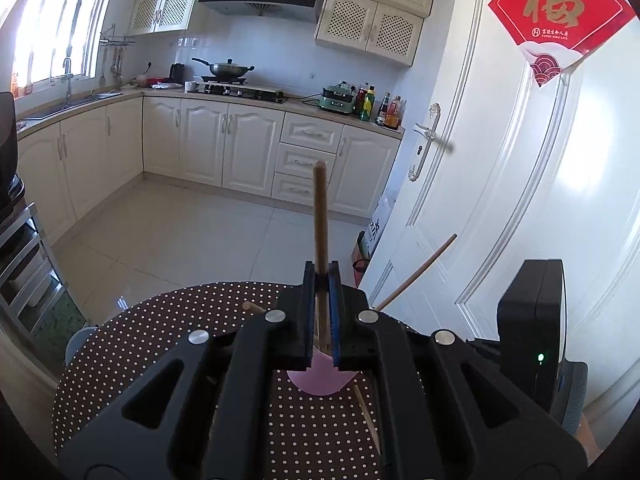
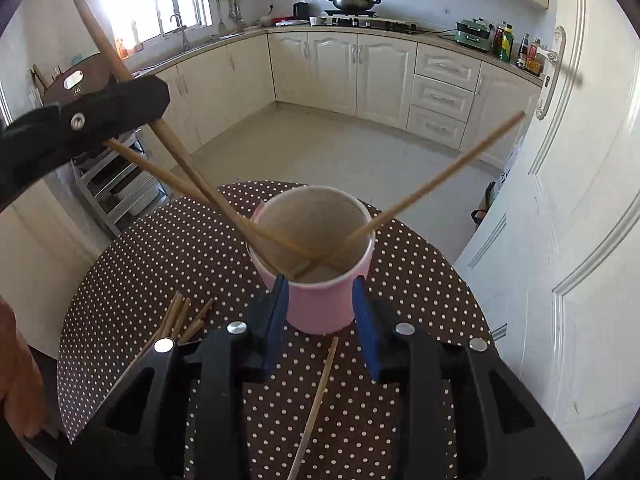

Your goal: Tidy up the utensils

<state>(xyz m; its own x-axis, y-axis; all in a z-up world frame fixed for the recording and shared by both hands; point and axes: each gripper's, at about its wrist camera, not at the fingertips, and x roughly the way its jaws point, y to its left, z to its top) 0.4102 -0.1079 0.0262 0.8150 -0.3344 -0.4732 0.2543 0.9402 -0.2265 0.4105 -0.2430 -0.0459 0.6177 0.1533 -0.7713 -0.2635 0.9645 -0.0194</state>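
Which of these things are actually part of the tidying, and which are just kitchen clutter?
Part of the job:
- pink cup
- chopstick clamped in the left gripper
- chopsticks in the cup
- loose chopsticks on the table
- right gripper, open

Just lying about:
- wok
- sauce bottles
- red door decoration

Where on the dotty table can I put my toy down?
Bare tablecloth lies right of the pink cup, out to the table's edge, and behind it. Crowded: loose chopsticks lie left of the cup, and a single chopstick in front.
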